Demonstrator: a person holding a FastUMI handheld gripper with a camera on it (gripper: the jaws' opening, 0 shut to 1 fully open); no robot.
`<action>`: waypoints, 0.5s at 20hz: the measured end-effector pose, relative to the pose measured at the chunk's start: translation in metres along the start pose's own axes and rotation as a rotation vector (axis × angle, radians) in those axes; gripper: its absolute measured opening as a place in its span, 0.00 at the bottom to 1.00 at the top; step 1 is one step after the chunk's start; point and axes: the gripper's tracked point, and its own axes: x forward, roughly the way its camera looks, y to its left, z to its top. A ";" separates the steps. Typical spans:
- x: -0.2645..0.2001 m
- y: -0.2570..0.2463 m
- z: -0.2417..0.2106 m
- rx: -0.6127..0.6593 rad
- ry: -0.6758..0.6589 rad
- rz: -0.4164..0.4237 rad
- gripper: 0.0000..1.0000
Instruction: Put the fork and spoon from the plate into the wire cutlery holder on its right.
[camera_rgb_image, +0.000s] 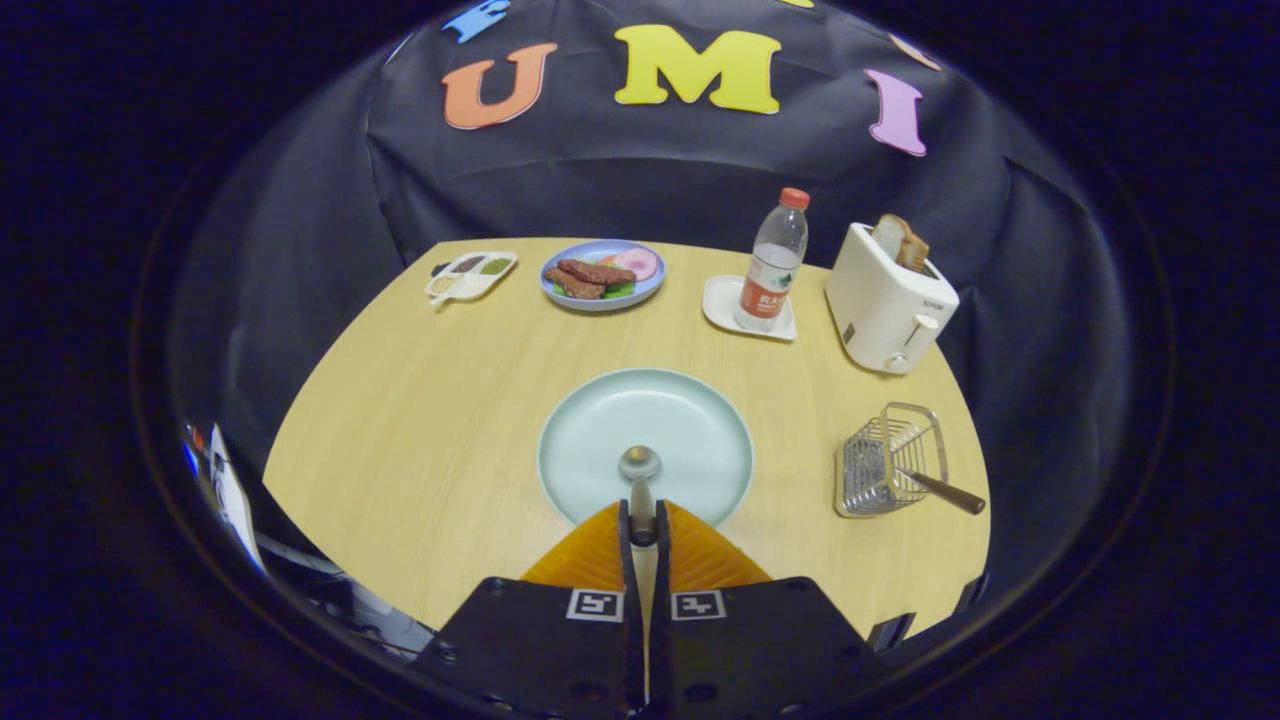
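- Gripper (641, 525) fingers closed narrow on the spoon (640, 480) handle; bowl points straight ahead over the plate (600, 440).
- Wire cutlery holder (890, 460) lies off to the right, near the plate, a handle already leaning out of it.

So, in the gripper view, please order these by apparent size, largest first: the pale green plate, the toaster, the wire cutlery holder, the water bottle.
1. Pale green plate, clearly largest, though also nearest.
2. Toaster.
3. Wire cutlery holder.
4. Water bottle.
Toaster and holder look close; the holder sits nearer, so their order is unsure.
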 end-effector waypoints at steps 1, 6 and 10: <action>0.001 -0.001 -0.002 -0.001 0.002 0.001 0.02; 0.007 -0.004 -0.013 0.032 0.057 -0.002 0.03; 0.009 -0.003 -0.013 0.022 0.064 0.012 0.03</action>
